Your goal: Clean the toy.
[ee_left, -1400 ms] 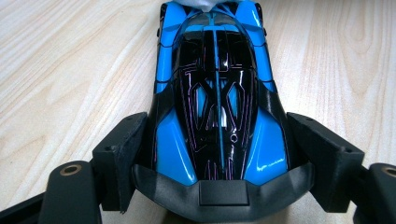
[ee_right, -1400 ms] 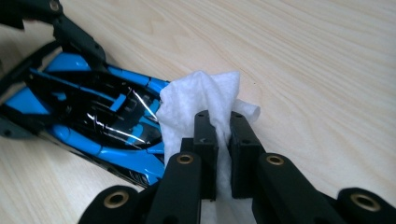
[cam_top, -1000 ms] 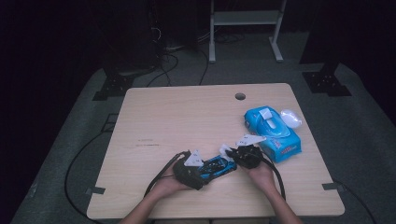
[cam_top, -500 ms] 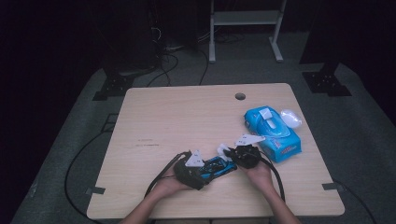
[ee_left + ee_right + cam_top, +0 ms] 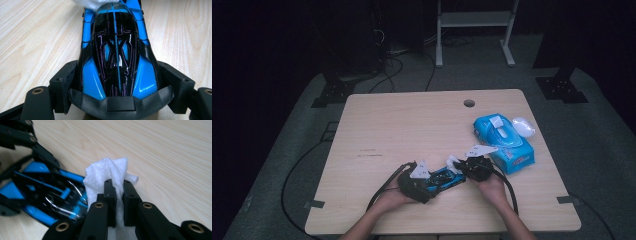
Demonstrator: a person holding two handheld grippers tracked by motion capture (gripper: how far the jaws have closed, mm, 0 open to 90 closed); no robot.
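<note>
A blue and black toy car [image 5: 115, 50] lies on the wooden table [image 5: 412, 125] near its front edge, and my left gripper [image 5: 119, 84] is shut on its sides. In the high view the car [image 5: 443, 178] points right from the left gripper [image 5: 433, 181]. My right gripper [image 5: 119, 192] is shut on a crumpled white wipe [image 5: 107, 170], which rests against the car's [image 5: 47, 195] far end. From above, the right gripper [image 5: 458, 168] and its wipe [image 5: 452, 162] meet the car from the right. The wipe [image 5: 95, 3] touches the car's top at the frame's upper edge.
A blue pack of wipes [image 5: 504, 142] lies just right of the right gripper, with a small white object [image 5: 523, 126] behind it. A round hole [image 5: 469, 103] sits near the table's far edge. Cables trail from both grippers off the front.
The right gripper and its wipe have shifted slightly against the car. The left gripper and the car have kept still.
</note>
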